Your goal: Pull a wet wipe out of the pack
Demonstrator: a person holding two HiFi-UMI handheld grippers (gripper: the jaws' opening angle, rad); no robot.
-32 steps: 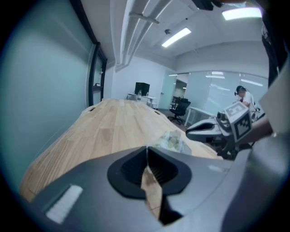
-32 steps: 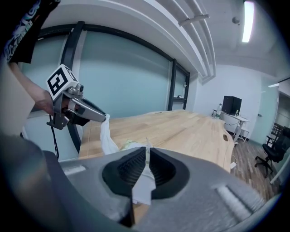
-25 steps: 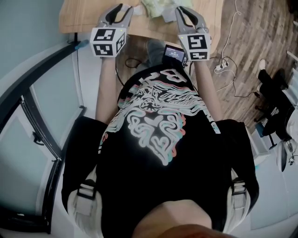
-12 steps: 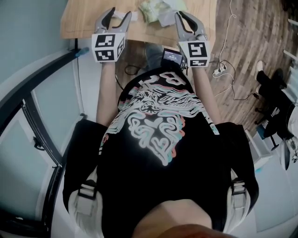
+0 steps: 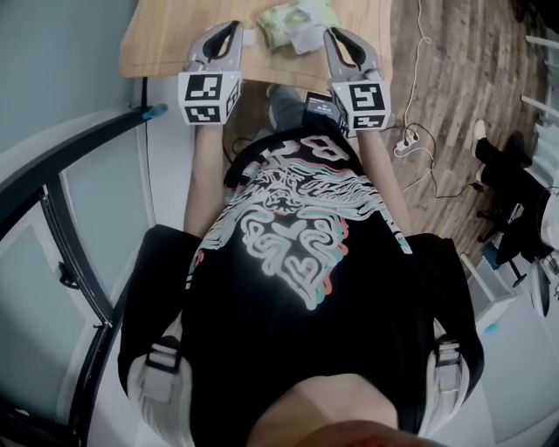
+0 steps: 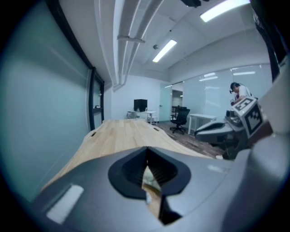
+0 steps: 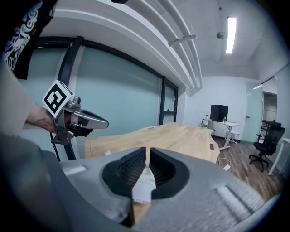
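Left claw (image 6: 146,154) has just been closing, and its jaws are pretty much together now with nothing between them. Right claw (image 7: 147,153) looks the same: jaws together and not holding anything. Both hang over the near edge of the wooden table (image 5: 175,35). The green wipe pack (image 5: 293,17) lies on the table between the two claws and a bit past them, with a white wipe (image 5: 307,40) at its near edge, on the right claw's side.

Wipe pack (image 5: 293,17) on table (image 5: 175,39) — apparently between left gripper (image 5: 224,29) and right gripper (image 5: 337,35)
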